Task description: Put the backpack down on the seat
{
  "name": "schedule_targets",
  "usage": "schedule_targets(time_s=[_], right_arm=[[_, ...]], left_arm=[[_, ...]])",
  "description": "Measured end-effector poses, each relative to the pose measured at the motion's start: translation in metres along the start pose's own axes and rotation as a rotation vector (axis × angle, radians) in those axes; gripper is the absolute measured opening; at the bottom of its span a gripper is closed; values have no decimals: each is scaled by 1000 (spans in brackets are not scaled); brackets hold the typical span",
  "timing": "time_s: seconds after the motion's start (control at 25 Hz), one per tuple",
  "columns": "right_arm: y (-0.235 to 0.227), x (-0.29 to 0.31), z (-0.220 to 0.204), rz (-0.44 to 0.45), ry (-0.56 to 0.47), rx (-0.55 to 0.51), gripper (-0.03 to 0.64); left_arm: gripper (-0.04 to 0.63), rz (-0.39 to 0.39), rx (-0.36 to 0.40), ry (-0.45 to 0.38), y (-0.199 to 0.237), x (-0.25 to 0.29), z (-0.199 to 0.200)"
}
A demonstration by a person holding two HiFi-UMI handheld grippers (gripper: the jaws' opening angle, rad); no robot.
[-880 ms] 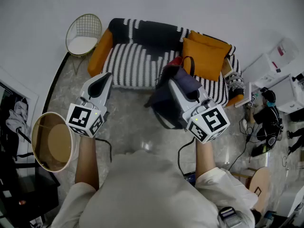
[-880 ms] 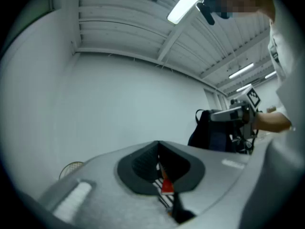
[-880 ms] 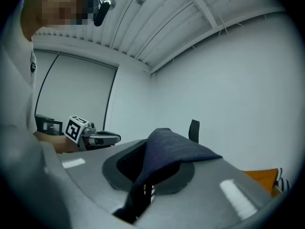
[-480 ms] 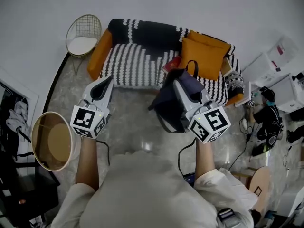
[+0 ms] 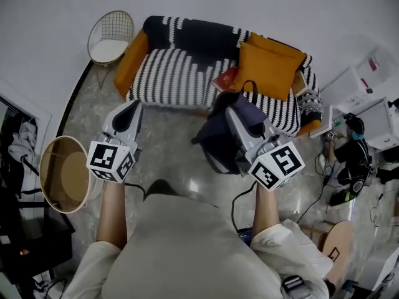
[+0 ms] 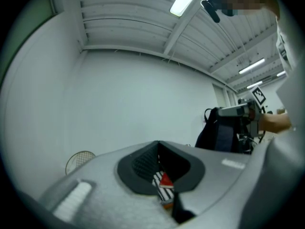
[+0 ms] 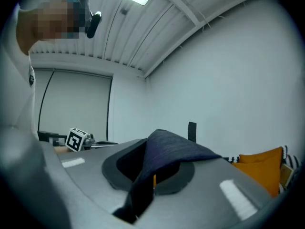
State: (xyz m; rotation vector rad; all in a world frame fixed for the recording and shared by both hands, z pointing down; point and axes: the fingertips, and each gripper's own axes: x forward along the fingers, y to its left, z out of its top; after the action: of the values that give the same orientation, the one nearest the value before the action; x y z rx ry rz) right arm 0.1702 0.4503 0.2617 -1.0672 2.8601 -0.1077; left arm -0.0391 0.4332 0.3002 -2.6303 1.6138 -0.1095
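Hanging short of the striped sofa [image 5: 168, 80], the left gripper [image 5: 131, 105] carries nothing, its jaws all but together. Right of it, the right gripper [image 5: 232, 112] is clamped on the top fabric of the dark backpack [image 5: 215, 139], which dangles just before the sofa's front edge. Best carry it over bare seat, clear of the red item [image 5: 225, 80] and orange cushion [image 5: 269, 72], and lower until the base rests before letting go.
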Motion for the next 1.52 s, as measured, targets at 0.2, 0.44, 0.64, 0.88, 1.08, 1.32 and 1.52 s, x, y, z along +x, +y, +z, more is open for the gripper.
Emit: schedule_targets(time_s=[0.2,0.44,0.64,0.88,1.08,1.32,1.52], right_arm=[[-17,-1,2,-9,1,-19,34],[-41,19,3,-38,-4,-16,35],[-75,46,-1,-65,9,-12,35],[-122,101,-3,-105,8,-17,37],[-161,152,3,-96,3,-7,37],[-196,213,6,-104,36,-39,37],[-221,260,6,-103,43,-44,37]], left_arm=[[5,-20,23,21,-15,11,-3],[5,-43,52,16,-3,36,-2],[5,-65,60,0,19,79,-4],[5,-87,87,-15,68,145,-3],[5,-109,86,-24,109,202,5],[3,-144,91,-17,153,253,7],[3,-178,97,4,183,288,0]])
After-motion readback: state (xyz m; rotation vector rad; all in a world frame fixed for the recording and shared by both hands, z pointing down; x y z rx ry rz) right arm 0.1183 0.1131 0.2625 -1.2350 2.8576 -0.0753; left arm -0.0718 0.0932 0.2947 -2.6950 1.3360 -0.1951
